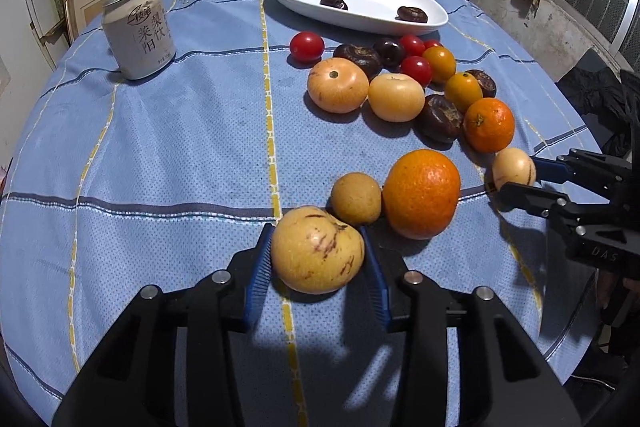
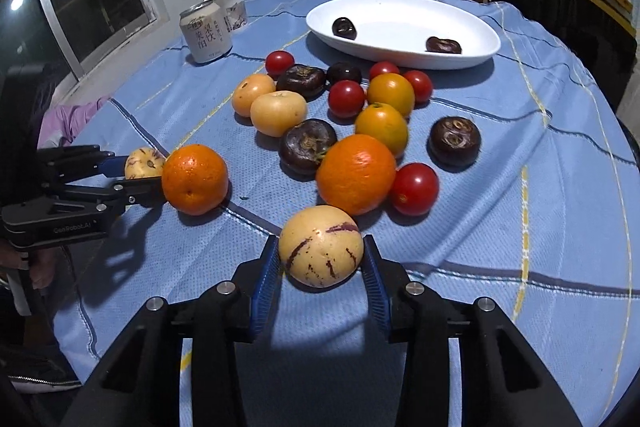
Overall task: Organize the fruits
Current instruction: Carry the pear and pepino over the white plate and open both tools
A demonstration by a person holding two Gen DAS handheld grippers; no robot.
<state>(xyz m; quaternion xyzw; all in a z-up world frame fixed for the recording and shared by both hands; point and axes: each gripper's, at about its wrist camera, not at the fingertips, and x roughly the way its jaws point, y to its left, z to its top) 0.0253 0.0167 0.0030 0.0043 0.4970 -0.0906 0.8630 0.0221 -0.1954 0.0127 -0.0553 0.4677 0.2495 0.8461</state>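
Observation:
My left gripper [image 1: 318,245] is shut on a large yellow pepino melon [image 1: 316,251] with purple streaks, resting on the blue cloth. My right gripper [image 2: 320,253] is shut on a smaller streaked pepino melon [image 2: 321,245]; it also shows in the left wrist view [image 1: 513,169]. A large orange [image 1: 422,193] and a small tan fruit [image 1: 356,198] lie just beyond the left gripper. Tomatoes, oranges and dark fruits cluster mid-table [image 2: 352,107]. A white oval dish [image 2: 404,15] at the back holds two dark fruits.
A white drink can [image 1: 138,33] stands at the back left, with a paper cup [image 2: 234,7] behind it. The round table's blue checked cloth [image 1: 180,155] hangs over the edges. Shelves and boxes stand behind.

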